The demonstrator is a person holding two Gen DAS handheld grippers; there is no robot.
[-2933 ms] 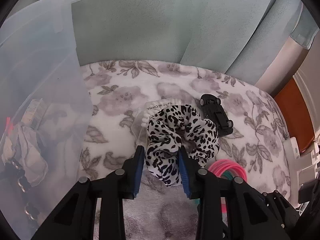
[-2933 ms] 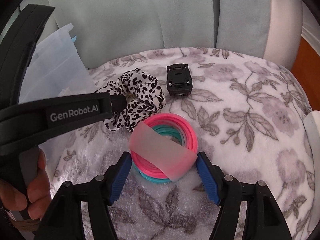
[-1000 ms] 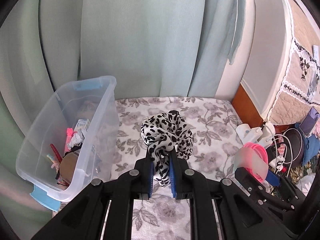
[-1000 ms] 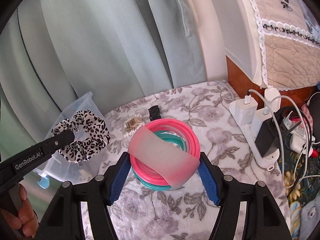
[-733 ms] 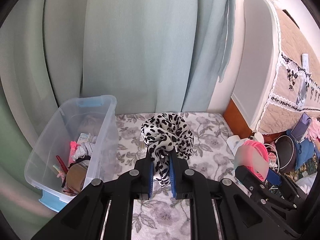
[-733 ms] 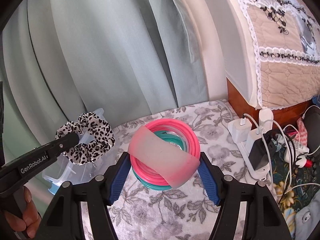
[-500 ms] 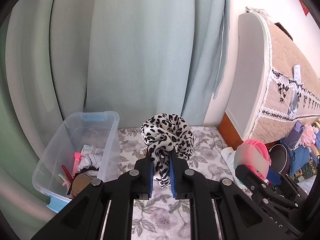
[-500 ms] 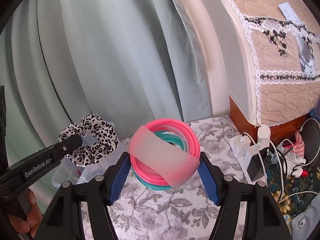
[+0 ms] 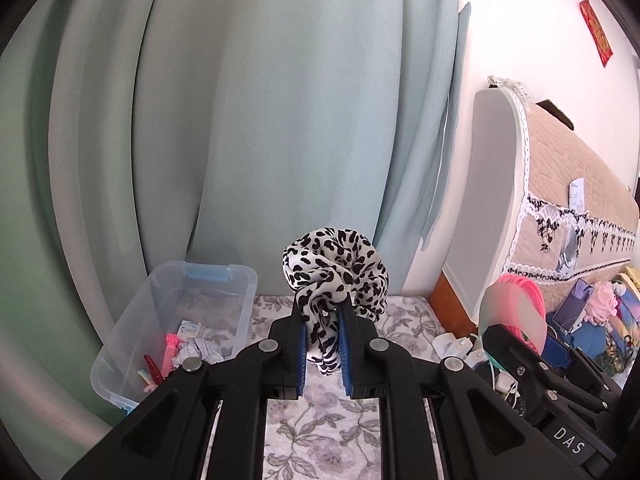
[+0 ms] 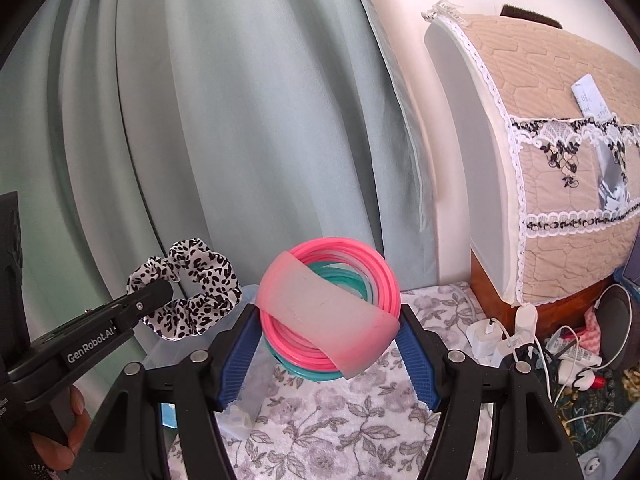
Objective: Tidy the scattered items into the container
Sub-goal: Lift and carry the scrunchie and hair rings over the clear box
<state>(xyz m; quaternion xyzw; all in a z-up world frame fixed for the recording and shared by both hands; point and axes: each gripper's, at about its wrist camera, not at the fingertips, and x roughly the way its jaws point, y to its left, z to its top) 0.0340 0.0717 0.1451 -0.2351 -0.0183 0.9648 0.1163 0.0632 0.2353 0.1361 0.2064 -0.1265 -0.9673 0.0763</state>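
My left gripper point(image 9: 322, 344) is shut on a black-and-white leopard scrunchie point(image 9: 334, 270) and holds it high above the floral cloth point(image 9: 320, 436); it also shows in the right wrist view point(image 10: 192, 292). My right gripper point(image 10: 326, 346) is shut on a bundle of pink and teal rings point(image 10: 334, 312) wrapped in a frosted band, also seen in the left wrist view point(image 9: 516, 306). The clear plastic container point(image 9: 132, 328) sits below to the left with several small items inside.
A pale green curtain point(image 9: 240, 120) hangs behind. A quilted cover with lace trim point(image 10: 560, 160) stands at the right. Chargers and cables point(image 10: 520, 340) lie at the cloth's right edge, with clutter beyond them.
Both grippers have risen well above the cloth with their items held. The container and the cloth look smaller and lower in both views.
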